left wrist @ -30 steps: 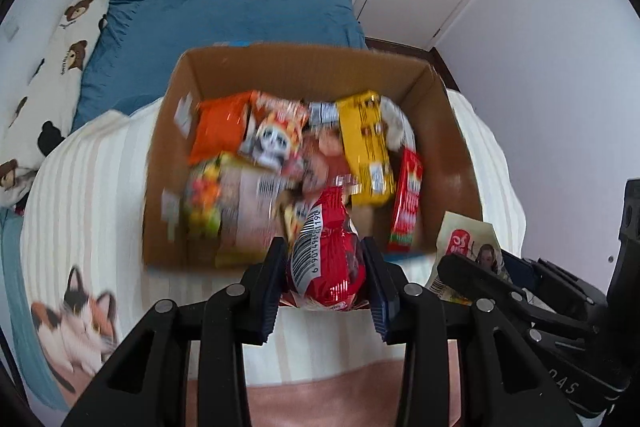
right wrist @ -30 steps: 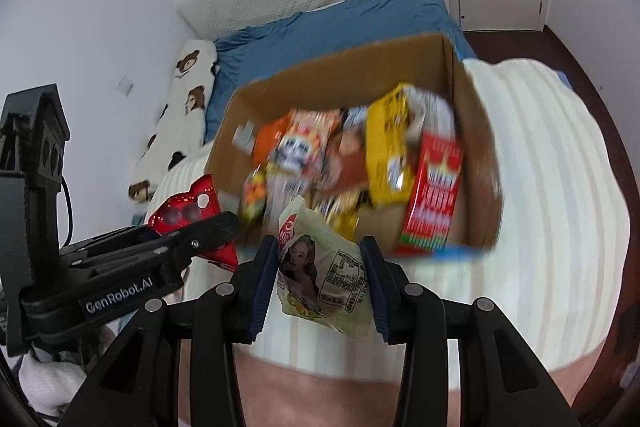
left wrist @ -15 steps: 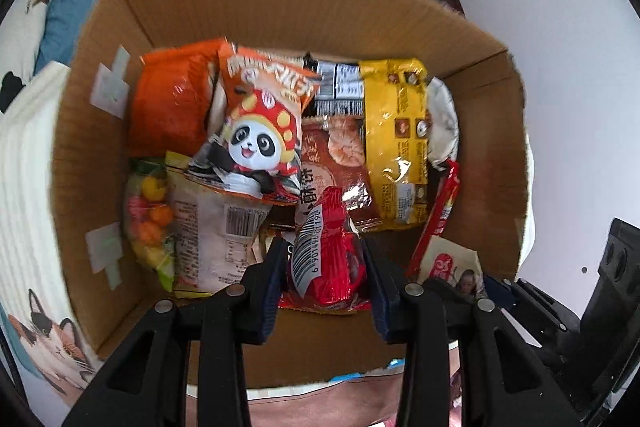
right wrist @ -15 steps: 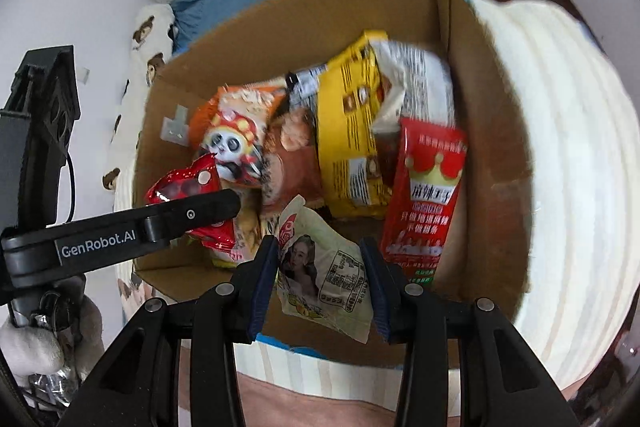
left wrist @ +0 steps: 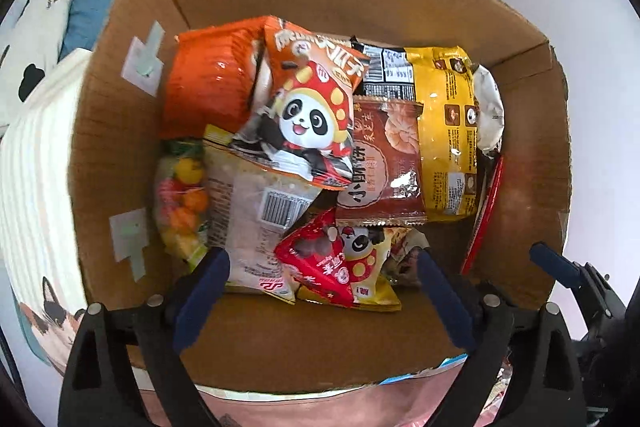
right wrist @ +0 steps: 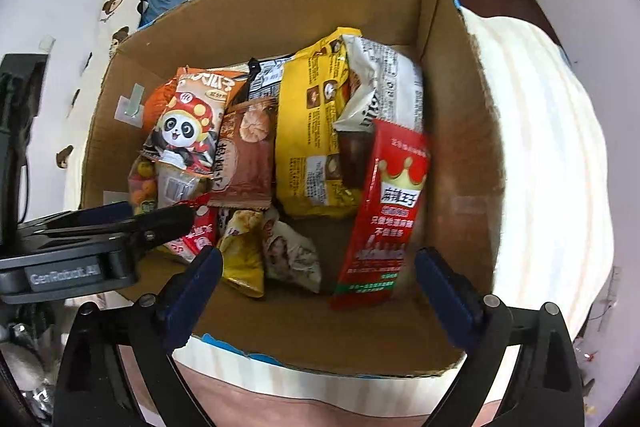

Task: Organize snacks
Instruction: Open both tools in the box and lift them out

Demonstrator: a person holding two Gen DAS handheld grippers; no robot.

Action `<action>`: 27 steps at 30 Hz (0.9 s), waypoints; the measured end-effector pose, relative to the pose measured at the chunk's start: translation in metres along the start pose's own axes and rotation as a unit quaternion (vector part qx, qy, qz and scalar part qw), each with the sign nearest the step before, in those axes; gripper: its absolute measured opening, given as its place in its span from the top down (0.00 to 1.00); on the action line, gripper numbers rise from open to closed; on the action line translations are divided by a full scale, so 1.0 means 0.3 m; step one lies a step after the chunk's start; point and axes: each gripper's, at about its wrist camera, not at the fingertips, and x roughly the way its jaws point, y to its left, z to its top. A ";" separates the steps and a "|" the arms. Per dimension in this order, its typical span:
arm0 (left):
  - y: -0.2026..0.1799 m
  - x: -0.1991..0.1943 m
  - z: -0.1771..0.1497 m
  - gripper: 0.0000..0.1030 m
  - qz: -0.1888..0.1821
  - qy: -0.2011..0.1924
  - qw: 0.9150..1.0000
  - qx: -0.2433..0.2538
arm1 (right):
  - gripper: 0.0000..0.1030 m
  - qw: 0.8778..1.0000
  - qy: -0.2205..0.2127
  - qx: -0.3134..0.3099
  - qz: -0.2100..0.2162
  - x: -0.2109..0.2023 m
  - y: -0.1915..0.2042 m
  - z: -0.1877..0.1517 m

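Both grippers, left (left wrist: pixel 320 291) and right (right wrist: pixel 318 281), over box (left wrist: pixel 120 147); jaws opening, nothing between them. Red pack (left wrist: pixel 316 263) and pale pack (right wrist: pixel 294 253) in the pile; can't see what's left outside.

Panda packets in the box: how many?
2. One large orange packet, topmost, centre; one small yellow packet by the near wall of the box, partly under a red packet. Others may be buried.

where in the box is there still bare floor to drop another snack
Bare cardboard box floor shows along the near wall, in front of the small red packet and the red crown packet, and in the near right corner beside that crown packet. The back and left are crowded: panda seed bag, yellow bag and orange bag overlap there.
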 end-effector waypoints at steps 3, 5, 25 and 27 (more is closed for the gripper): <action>0.011 -0.019 -0.008 0.07 0.003 -0.008 1.000 0.002 | 0.04 1.000 -0.003 0.001 -0.012 -0.008 -0.002 0.001; 0.014 -0.037 -0.015 0.07 0.010 -0.019 1.000 0.002 | 0.04 1.000 -0.009 0.004 -0.016 -0.017 -0.004 -0.002; -0.019 -0.404 -0.356 0.07 0.085 -0.233 0.968 0.025 | 0.03 0.988 -0.155 0.016 -0.014 -0.342 0.003 -0.282; -0.026 -0.438 -0.430 0.07 0.096 -0.257 0.961 0.030 | 0.03 0.984 -0.176 0.017 -0.016 -0.389 0.009 -0.347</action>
